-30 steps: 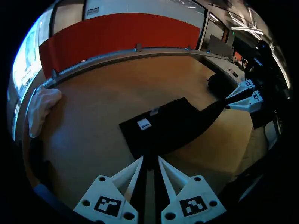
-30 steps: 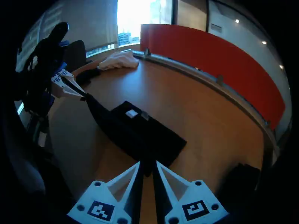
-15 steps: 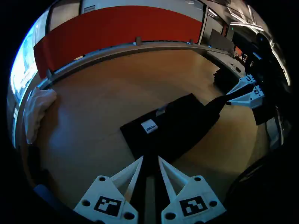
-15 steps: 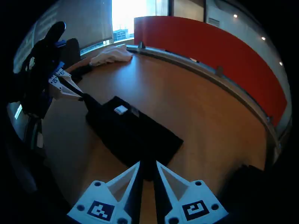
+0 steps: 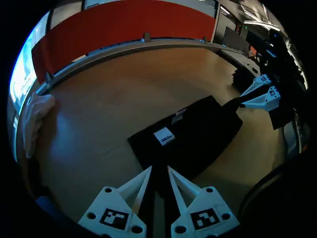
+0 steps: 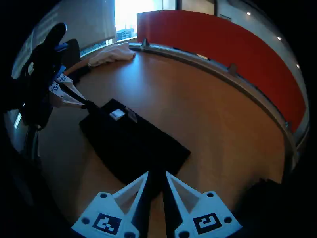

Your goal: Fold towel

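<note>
My left claw (image 5: 159, 169) and right claw (image 6: 157, 173) are each closed narrow on a corner of the black towel (image 5: 198, 133), which is spread between them on the wooden worktop (image 5: 99, 107).

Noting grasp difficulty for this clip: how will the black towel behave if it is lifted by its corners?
Likely floppy: the black towel lies flat on the table, rising only at the corner that the right gripper pinches. Probably light, since it looks thin against the wood. Unlikely to slip, as the cloth appears matte.
</note>
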